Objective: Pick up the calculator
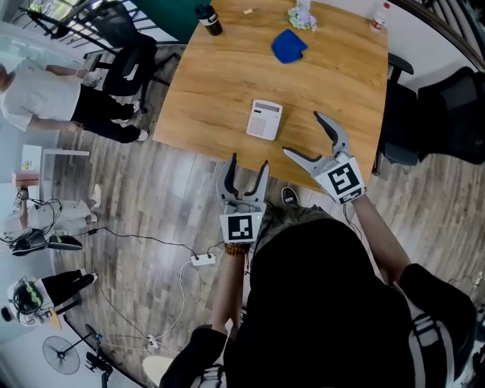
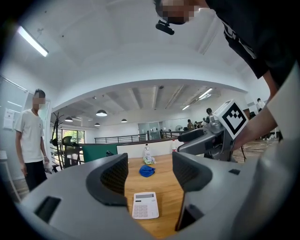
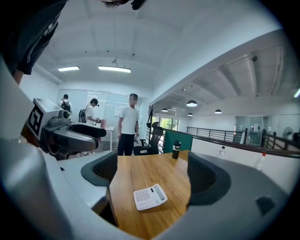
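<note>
From my feed I see a wooden table (image 1: pixel 212 91) with a blue cloth (image 1: pixel 289 45) towards its far end, near a crumpled bundle (image 1: pixel 302 17). A black bottle (image 1: pixel 209 20) stands at the far-left corner and a clear red-capped bottle (image 1: pixel 379 17) at the far-right. To the left, a person in a white shirt (image 1: pixel 34 95) stands beside a black office chair (image 1: pixel 125 64). A white power strip (image 1: pixel 203 260) lies on the plank floor.

The calculator (image 1: pixel 264 120) is white with a grey display; the worktop (image 1: pixel 220 83) is honey-brown with wood grain. The cloth (image 1: pixel 289 45) is bright blue and the bottle (image 1: pixel 209 20) black. The left hand-held gripper (image 1: pixel 248 161) and right hand-held gripper (image 1: pixel 301 132) are grey, their cubes patterned in black-and-white squares.
</note>
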